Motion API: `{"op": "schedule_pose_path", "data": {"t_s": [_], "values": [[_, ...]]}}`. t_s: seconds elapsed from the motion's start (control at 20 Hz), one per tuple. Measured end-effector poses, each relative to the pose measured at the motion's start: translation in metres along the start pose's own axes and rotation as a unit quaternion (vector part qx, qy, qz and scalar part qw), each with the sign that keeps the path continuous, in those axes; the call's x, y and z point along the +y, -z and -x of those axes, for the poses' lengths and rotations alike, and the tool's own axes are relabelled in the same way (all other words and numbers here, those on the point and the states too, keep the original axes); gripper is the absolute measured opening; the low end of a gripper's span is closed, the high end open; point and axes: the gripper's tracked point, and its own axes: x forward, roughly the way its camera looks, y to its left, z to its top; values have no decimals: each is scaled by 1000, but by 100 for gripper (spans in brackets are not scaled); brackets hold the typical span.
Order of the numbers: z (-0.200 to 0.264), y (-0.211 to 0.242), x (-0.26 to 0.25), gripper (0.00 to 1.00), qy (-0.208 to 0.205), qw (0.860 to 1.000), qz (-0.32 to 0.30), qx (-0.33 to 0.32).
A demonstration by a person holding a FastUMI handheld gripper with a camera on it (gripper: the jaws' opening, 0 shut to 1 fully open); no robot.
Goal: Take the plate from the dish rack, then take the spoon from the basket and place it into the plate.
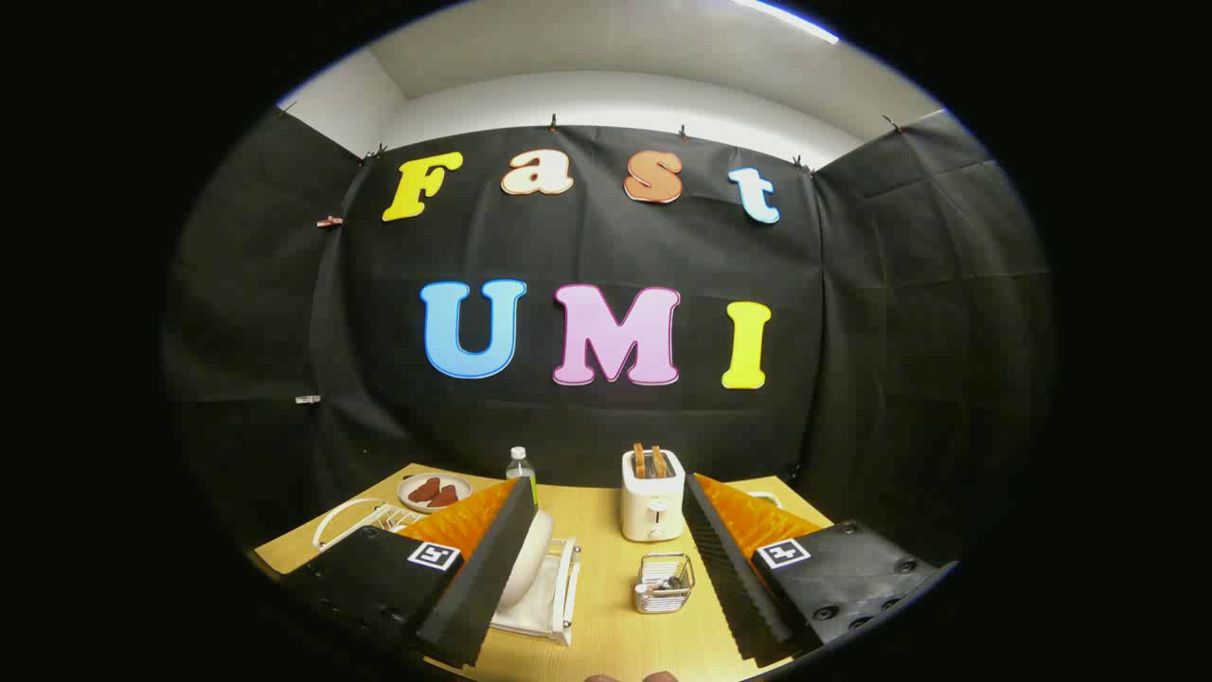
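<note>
Plate (532, 559) stands on edge in the white dish rack (561, 592), partly hidden behind the left finger. Rack sits on a white cloth (530, 616) on the tabletop (597, 521). Wire basket (665, 583) is just right of the rack, between the fingers, with the spoon (663, 586) and other small metal bits lying inside; hard to tell them apart. Gripper (606, 616) hovers above the tabletop, fingers spread wide, pinching nothing, rack and basket both in the gap. Beyond the basket: white toaster (653, 497) with two slices of toast (649, 460) sticking up. Further left, a clear bottle (520, 469), then a small dish (435, 492) holding two reddish-brown pieces. A second white wire rack (365, 519) sits near the left finger.
</note>
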Motion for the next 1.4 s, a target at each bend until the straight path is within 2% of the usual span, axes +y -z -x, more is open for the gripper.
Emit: {"op": "schedule_pose_path", "data": {"t_s": [0.35,0.65,1.1,1.2,1.3,1.4], "values": [[-10,6,-18,97,19,999,-19,19],[-13,20,-11,97,-4,999,-20,44],[-32,37,-5,97,-13,996,-28,79],[-40,46,6,97,-32,993,-35,110],[-49,62,20,97,-54,982,-62,167],[-67,65,27,97,-56,971,-102,208]]}}
